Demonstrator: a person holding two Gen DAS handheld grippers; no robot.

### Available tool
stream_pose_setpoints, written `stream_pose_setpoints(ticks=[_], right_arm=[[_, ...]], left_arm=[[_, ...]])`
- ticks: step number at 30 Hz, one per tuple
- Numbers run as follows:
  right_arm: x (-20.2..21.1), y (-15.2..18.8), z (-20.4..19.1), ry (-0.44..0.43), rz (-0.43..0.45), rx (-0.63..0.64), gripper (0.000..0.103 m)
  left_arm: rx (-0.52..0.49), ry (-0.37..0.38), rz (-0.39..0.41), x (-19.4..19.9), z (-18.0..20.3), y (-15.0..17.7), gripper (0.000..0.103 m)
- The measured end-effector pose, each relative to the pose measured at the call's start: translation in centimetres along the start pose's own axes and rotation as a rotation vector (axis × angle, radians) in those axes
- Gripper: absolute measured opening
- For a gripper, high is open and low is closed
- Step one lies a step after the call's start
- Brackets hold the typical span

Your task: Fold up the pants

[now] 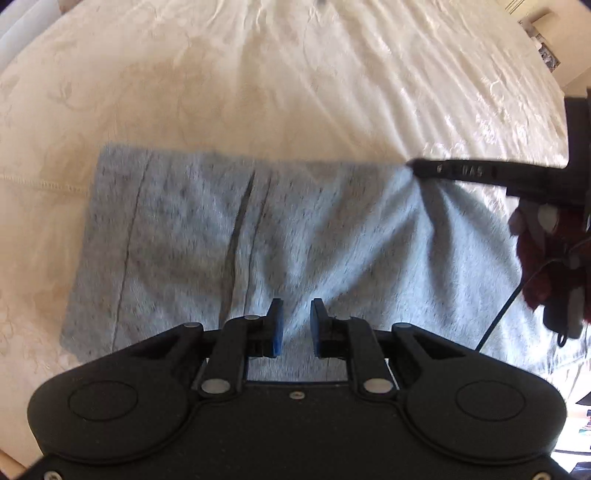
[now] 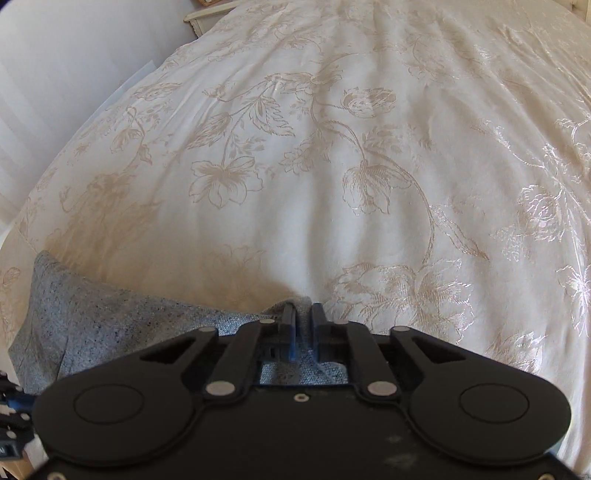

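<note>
Grey pants [image 1: 221, 240] lie folded into a wide band across a cream floral bedspread [image 1: 258, 74]. At the band's near edge, my left gripper [image 1: 296, 321] has its blue pads [image 1: 276, 326] closed on the cloth, and creases fan out from them. My right gripper [image 1: 415, 167] comes in from the right and pinches the far right corner, which is pulled up into a peak. In the right wrist view the pants [image 2: 92, 321] trail off to the left and a bunch of the fabric fills the narrow gap of the right gripper [image 2: 303, 321].
The bedspread [image 2: 332, 147] stretches far ahead and to the right. A white wall [image 2: 55, 74] runs along its left side, with pale furniture [image 2: 207, 11] at the top. A hand in a dark red sleeve [image 1: 546, 266] holds the right gripper, and a black cable [image 1: 498, 317] hangs below it.
</note>
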State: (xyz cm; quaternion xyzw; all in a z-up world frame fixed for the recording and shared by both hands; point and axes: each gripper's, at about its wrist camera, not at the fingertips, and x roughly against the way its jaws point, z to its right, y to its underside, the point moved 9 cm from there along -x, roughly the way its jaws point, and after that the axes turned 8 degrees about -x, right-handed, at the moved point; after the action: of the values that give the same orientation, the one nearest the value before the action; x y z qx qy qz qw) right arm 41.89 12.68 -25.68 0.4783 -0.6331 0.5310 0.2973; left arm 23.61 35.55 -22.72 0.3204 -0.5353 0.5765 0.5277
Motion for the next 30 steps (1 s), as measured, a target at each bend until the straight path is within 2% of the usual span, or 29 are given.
stream_pose_setpoints(ticks=[2, 4, 8, 9, 11, 15, 18, 20, 22, 24, 28, 30], right_arm=[[1.1, -0.2, 0.2, 0.014, 0.031, -0.042, 0.022], [3.1, -0.2, 0.2, 0.013, 0.100, -0.086, 0.022], [6.5, 2.8, -0.7, -0.004, 0.140, -0.104, 0.022], [7.1, 4.3, -1.2, -0.007, 0.129, -0.096, 0.022], [7.4, 7.3, -2.0, -0.013, 0.086, -0.076, 0.022], [7.0, 14.5, -4.0, -0.033, -0.043, -0.015, 0.022], [6.5, 19.6, -6.5, -0.092, -0.173, 0.049, 0.022], [6.9, 21.5, -8.1, -0.099, -0.183, 0.137, 0.022], [7.7, 21.7, -9.0, -0.091, -0.154, 0.180, 0.022], [8.4, 20.5, -8.7, -0.108, -0.126, 0.120, 0.022], [9.8, 15.4, -6.5, -0.072, 0.004, 0.027, 0.022], [10.0, 13.2, -5.0, -0.058, 0.041, -0.015, 0.022]], left_arm=[[0.017, -0.013, 0.055, 0.5, -0.9, -1.8, 0.024], [0.040, -0.046, 0.065, 0.2, -2.1, -2.6, 0.025], [0.027, -0.172, -0.036, -2.2, -5.3, -0.9, 0.024], [0.023, -0.185, -0.056, -2.5, -5.8, -0.1, 0.028], [0.035, -0.143, -0.038, -2.1, -6.8, 1.0, 0.029], [0.045, -0.113, -0.044, -0.8, -6.8, 2.4, 0.029], [0.007, -0.141, -0.070, 0.3, -6.2, 3.7, 0.028], [-0.031, -0.170, -0.096, 0.7, -5.5, 4.4, 0.028], [-0.065, -0.197, -0.120, 0.9, -5.1, 5.3, 0.025], [-0.082, -0.210, -0.123, 1.8, -4.3, 5.3, 0.022], [-0.135, -0.157, -0.019, 3.7, -1.1, 1.9, 0.022], [-0.183, -0.138, 0.027, 3.5, 0.7, -1.0, 0.023]])
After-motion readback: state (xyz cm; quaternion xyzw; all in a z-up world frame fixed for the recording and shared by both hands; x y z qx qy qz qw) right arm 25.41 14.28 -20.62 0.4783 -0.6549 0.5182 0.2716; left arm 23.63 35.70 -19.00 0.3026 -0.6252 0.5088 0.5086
